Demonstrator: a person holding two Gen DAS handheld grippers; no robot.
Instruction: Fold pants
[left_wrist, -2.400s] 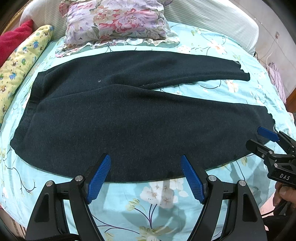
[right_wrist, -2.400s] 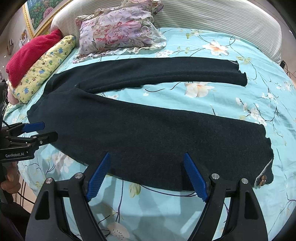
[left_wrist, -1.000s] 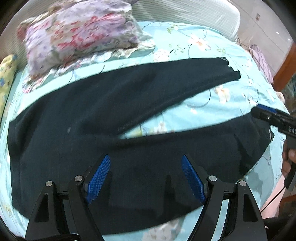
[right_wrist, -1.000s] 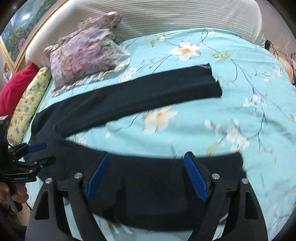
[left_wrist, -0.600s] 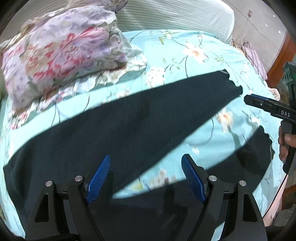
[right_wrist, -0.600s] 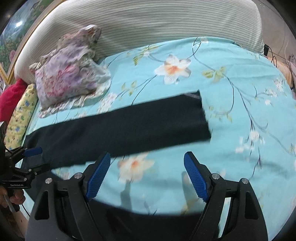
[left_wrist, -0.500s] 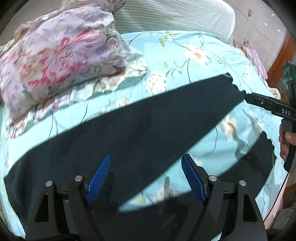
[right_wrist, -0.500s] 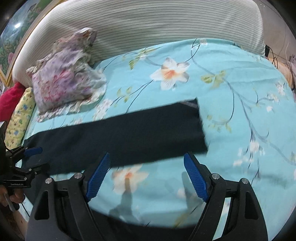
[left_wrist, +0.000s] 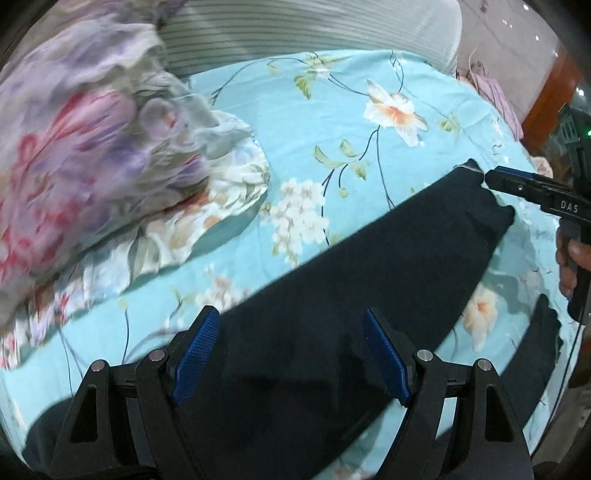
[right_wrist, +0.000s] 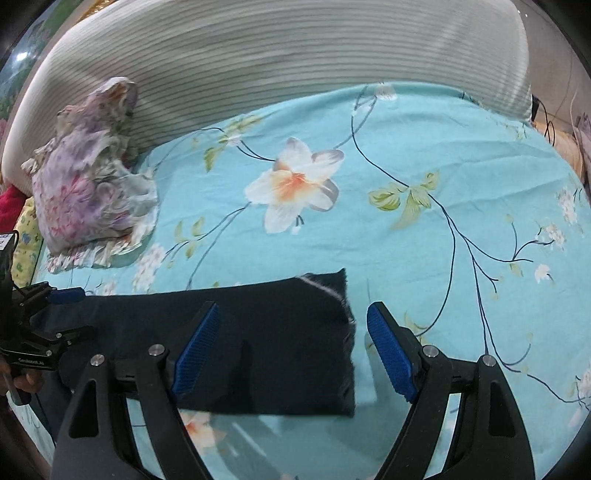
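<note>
Dark pants (left_wrist: 332, 302) lie flat on the blue flowered bedsheet (right_wrist: 424, 177). One pant leg reaches out toward the foot of the bed. The left gripper (left_wrist: 291, 354) hangs over that leg with its jaws wide apart. The right gripper (right_wrist: 291, 347) is over the leg's cuff (right_wrist: 343, 317), also wide apart. A flowery pillow (left_wrist: 85, 155) sits near.

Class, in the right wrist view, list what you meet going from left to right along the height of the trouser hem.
Black left tongs with blue pads → dark knitted pants leg, ending in its cut hem → bare turquoise floral bedsheet.
</note>
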